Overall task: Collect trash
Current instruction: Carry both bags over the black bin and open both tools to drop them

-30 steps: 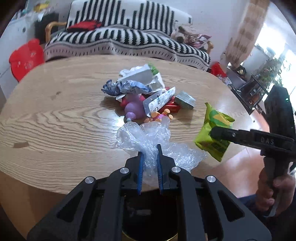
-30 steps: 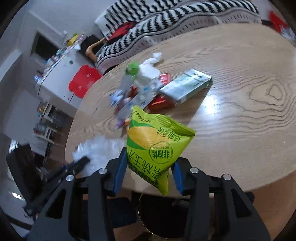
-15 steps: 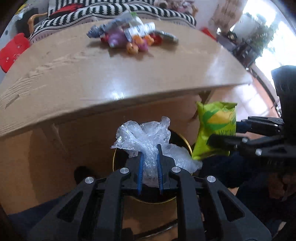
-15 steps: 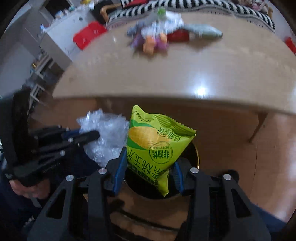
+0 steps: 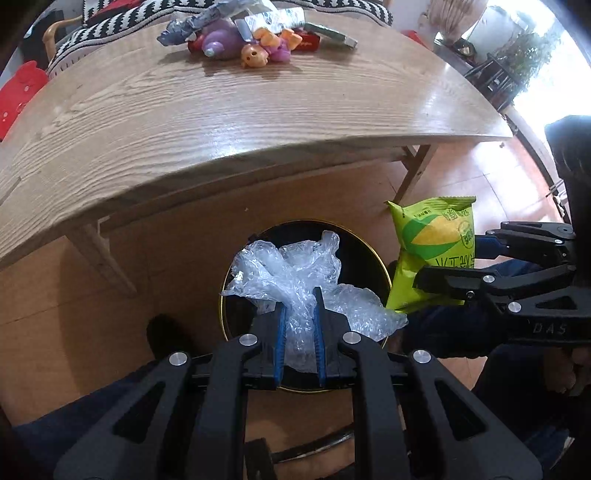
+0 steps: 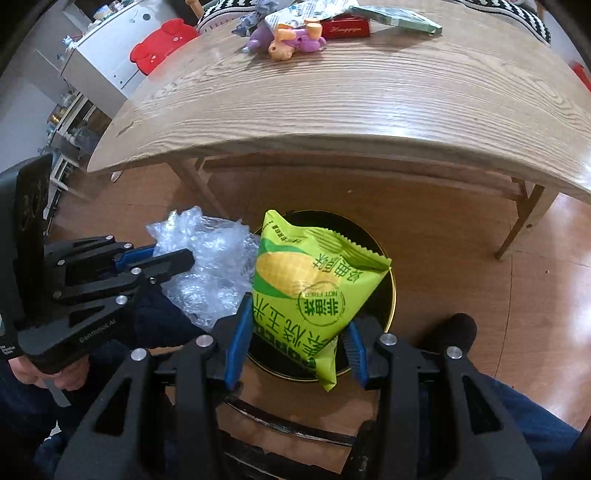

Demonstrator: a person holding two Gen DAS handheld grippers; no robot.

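Note:
My left gripper [image 5: 298,295] is shut on a crumpled clear plastic wrap [image 5: 295,273] and holds it over a round black bin with a gold rim [image 5: 236,273] on the floor. My right gripper [image 6: 295,325] is shut on a green snack bag [image 6: 314,280] and holds it above the same bin [image 6: 384,266]. The bag also shows in the left wrist view [image 5: 432,251], at the bin's right edge. The wrap shows in the right wrist view [image 6: 210,266], left of the bag.
A wooden table [image 5: 221,110] stands beyond the bin, its legs [image 5: 107,254] near it. A pile of wrappers, a red box and small toys [image 5: 255,37] lies on its far side. A striped sofa [image 5: 92,29] stands behind. My knees frame the bin.
Both grippers have moved down from above the table edge to over the floor bin, each still holding its item. The table top now lies further up in both views.

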